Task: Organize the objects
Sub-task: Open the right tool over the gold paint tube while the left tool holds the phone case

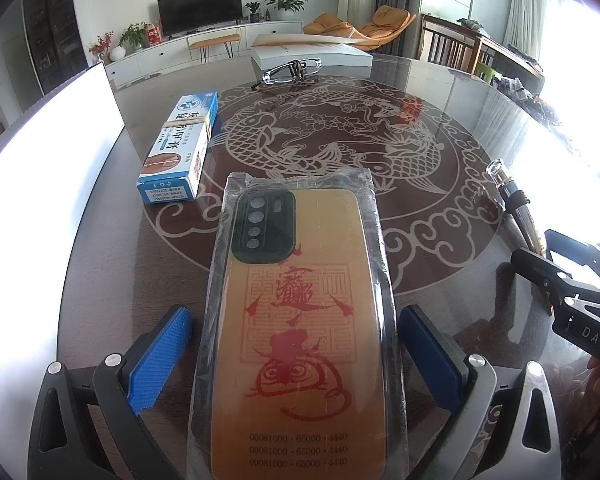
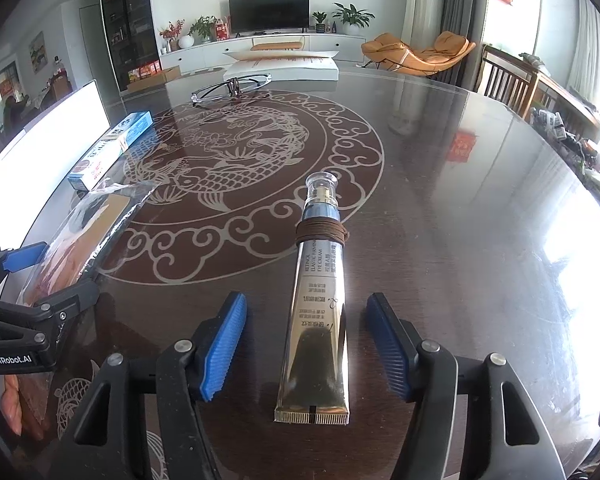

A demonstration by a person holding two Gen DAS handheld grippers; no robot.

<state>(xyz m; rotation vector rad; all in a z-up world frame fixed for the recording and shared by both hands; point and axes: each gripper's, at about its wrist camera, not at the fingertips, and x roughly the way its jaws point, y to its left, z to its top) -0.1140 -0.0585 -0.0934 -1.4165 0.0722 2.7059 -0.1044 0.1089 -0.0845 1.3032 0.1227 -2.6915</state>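
- Your left gripper (image 1: 296, 354) sits at the bottom of the left wrist view with its blue ribbed pads spread; the plastic-wrapped orange phone case with red calligraphy and a black camera block (image 1: 296, 320) lies between them, with a visible gap on each side, so nothing is clamped.
- That phone case rests flat on the dark glossy surface with a pale fish-and-cloud pattern (image 1: 440, 92), filling the lower centre of the frame.
- Your right gripper (image 2: 306, 350) is at the bottom of the right wrist view, its pads standing apart on either side of the silver cream tube with a clear cap and a brown cord wound round its neck (image 2: 318, 320). Neither pad touches the tube.
- The tube lies flat on the surface, cap pointing toward the top of the frame, crimped end nearest you.
- In the left wrist view, a blue and white carton with a rubber band round it (image 1: 178, 148) lies in the left middle, beside a bright white panel (image 1: 48, 136) at the left edge.
- Folded clear-framed spectacles (image 1: 290, 70) sit upper centre, just in front of a flat white box (image 1: 312, 54).
- In the right wrist view your left gripper appears at the lower left edge, with fingers (image 2: 10, 404) of your hand below it.
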